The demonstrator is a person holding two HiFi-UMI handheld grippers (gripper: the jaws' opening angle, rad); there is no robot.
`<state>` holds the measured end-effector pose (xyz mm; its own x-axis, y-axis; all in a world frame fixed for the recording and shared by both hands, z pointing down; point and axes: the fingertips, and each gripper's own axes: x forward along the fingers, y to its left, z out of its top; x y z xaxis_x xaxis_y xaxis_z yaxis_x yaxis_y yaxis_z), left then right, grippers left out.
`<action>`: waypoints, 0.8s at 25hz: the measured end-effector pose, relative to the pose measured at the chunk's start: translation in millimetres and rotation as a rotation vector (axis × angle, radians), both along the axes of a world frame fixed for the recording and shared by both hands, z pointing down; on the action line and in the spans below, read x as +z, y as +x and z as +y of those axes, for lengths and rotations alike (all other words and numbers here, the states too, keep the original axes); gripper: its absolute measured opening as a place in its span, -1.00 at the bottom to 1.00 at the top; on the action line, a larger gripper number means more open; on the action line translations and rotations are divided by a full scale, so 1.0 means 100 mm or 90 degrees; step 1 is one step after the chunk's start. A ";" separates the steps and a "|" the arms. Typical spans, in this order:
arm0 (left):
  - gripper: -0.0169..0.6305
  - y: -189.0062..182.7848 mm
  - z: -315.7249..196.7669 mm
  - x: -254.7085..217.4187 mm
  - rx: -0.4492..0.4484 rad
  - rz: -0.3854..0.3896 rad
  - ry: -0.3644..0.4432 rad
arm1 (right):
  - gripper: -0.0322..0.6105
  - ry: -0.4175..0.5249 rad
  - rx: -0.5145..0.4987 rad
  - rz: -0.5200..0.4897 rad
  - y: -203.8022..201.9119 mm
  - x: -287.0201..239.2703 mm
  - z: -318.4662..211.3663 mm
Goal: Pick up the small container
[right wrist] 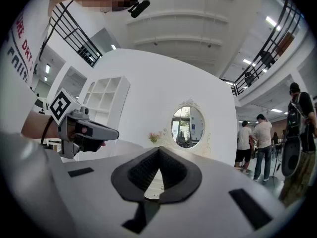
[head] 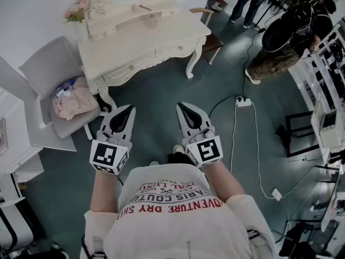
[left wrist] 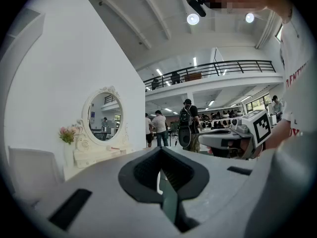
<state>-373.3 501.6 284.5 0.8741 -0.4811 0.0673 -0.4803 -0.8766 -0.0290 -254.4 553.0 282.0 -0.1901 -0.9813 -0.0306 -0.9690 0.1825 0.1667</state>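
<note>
I cannot pick out a small container with certainty in any view. A white dressing table (head: 141,39) with an oval mirror (left wrist: 104,117) stands ahead of me, with pink flowers (head: 76,9) and small items on its upper shelf. My left gripper (head: 130,108) and right gripper (head: 179,105) hang side by side over the dark floor, short of the table. Both are shut with nothing between their jaws. The left gripper (left wrist: 159,150) points toward the table in its own view. The right gripper (right wrist: 158,149) points at the mirror.
A grey chair (head: 47,69) at the table's left holds a pink bundle (head: 73,102). A power strip (head: 243,102) and white cables lie on the floor to the right. People (head: 283,39) and dark equipment stand at the far right. A white shelf unit (right wrist: 101,100) is at the left.
</note>
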 end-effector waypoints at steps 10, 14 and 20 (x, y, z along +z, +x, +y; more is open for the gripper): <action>-0.92 -0.06 -0.09 0.01 -0.011 0.011 0.000 | -0.91 -0.005 0.008 -0.007 -0.01 0.05 -0.10; -0.92 -0.13 -0.14 -0.03 -0.021 0.015 0.002 | -0.91 -0.011 0.023 -0.021 0.01 0.06 -0.20; -0.92 -0.07 -0.40 0.05 -0.037 -0.001 -0.009 | -0.90 -0.030 0.025 -0.028 0.14 0.15 -0.49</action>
<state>-380.5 461.2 290.0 0.8443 -0.5307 0.0748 -0.5309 -0.8472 -0.0177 -239.9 503.6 296.7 -0.1512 -0.9885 0.0079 -0.9817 0.1511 0.1156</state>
